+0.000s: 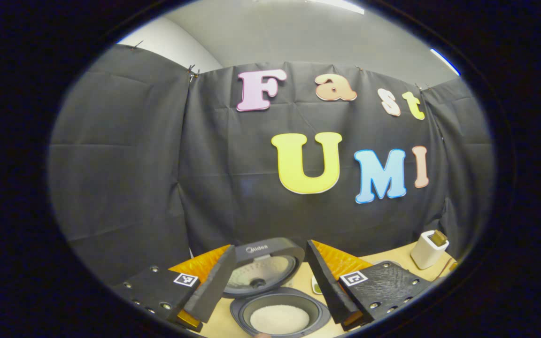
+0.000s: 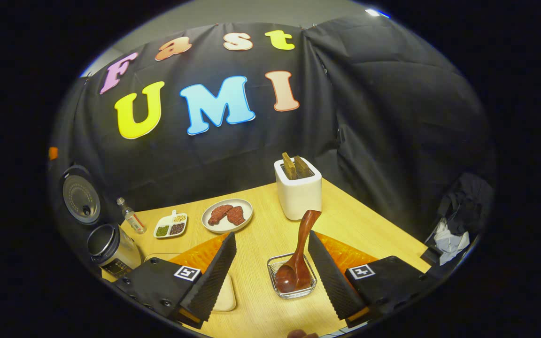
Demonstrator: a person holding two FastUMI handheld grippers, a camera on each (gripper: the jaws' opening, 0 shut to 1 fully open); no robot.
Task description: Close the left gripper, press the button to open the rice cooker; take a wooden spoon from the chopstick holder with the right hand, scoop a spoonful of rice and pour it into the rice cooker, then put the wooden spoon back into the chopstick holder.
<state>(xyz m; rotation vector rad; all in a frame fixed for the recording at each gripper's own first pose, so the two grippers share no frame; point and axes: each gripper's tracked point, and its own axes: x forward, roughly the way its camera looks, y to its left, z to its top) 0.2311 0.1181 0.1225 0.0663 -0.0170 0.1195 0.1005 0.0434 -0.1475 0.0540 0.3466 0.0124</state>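
Rice cooker [image 1: 270, 291] already stands open, lid up, white rice lying in its pot, so the button press looks done; you seem to be at or past the scooping step, hard to say which. Table [image 2: 345, 220] next; in the right gripper view the cooker sits at far left, well apart from the white holder [image 2: 298, 192]. Wooden spoon [image 2: 298, 258] rests bowl-down in a small glass dish [image 2: 293, 281], handle leaning up toward that holder; nothing grips it. Your next move calls for closing on the handle and lifting it to the holder, or to the cooker if rice remains to pour. Left gripper [image 1: 270, 281] hangs wide apart, empty, above the cooker; right gripper [image 2: 273, 263] also spread wide, straddling the dish, touching nothing.
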